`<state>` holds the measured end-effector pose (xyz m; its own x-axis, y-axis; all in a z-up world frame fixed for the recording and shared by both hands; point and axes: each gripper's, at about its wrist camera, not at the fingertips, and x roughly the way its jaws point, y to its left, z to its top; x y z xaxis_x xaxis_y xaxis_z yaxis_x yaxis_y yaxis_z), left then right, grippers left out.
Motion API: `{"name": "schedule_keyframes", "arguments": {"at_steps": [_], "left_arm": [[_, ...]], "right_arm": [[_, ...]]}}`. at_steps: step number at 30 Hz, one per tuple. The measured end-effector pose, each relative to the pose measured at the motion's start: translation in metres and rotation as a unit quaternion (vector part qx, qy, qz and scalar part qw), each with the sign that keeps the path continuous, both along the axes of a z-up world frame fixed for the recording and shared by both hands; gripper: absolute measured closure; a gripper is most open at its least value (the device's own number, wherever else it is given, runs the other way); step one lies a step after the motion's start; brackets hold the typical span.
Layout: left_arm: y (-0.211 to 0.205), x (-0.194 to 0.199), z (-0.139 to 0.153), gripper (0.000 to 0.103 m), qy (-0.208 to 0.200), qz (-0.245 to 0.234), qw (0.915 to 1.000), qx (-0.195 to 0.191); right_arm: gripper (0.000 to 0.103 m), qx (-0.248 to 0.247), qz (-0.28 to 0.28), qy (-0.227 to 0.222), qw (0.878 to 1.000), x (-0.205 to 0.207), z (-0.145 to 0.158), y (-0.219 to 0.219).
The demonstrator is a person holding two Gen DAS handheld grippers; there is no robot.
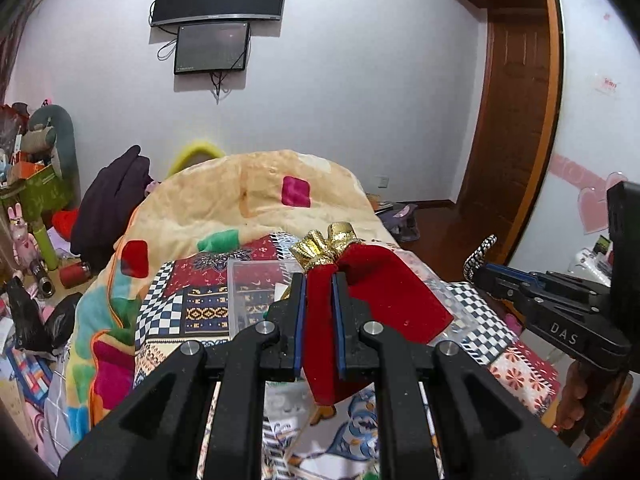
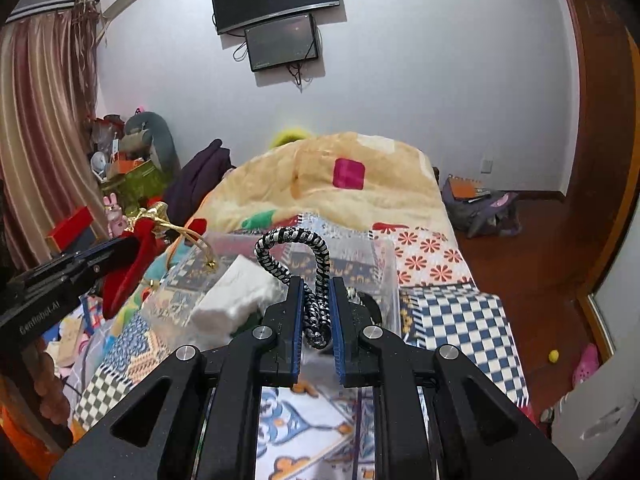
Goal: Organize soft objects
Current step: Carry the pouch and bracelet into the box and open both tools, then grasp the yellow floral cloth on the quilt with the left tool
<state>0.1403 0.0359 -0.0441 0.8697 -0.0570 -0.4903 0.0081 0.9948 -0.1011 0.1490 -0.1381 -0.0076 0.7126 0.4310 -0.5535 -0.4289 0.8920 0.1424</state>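
My left gripper (image 1: 319, 280) is shut on a red velvet pouch (image 1: 372, 292) with a gold ribbon bow (image 1: 324, 246), held above a clear plastic box (image 1: 256, 276) on the bed. The pouch also shows in the right wrist view (image 2: 132, 264), hanging left of the box. My right gripper (image 2: 316, 284) is shut on a black-and-white braided rope (image 2: 296, 252), looped up over the clear box (image 2: 376, 268). A white soft cloth (image 2: 236, 296) lies in the box. The right gripper (image 1: 486, 270) with the rope end (image 1: 478, 256) shows at the right in the left wrist view.
A patchwork bedspread (image 2: 460, 316) covers the bed, with a bunched yellow blanket (image 2: 360, 196) behind the box. Clutter and plush toys (image 2: 132, 160) stand at the left. A grey bag (image 2: 480, 208) lies on the wooden floor at the right.
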Motion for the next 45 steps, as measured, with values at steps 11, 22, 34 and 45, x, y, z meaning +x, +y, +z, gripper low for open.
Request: {"name": "schedule_keyframes", "arguments": {"at_steps": [11,22,34,45], "left_arm": [[-0.005,0.057,-0.04,0.091,0.063,0.013,0.9979,0.006],[-0.007,0.078,-0.067,0.088,0.116,0.01,0.9931,0.006],[-0.004,0.04,-0.042,0.043,0.084,-0.012,0.9964,-0.007],[-0.007,-0.022,-0.037,0.019,0.066,-0.031,0.9973,-0.001]], "right_arm": [[0.091,-0.033,0.008,0.033,0.999,0.029,-0.023,0.028],[0.082,-0.059,0.014,0.054,0.997,0.036,-0.042,0.036],[0.042,-0.03,0.012,0.029,0.999,0.02,-0.02,0.014],[0.031,-0.016,0.042,0.017,0.999,-0.024,-0.016,0.005]]}}
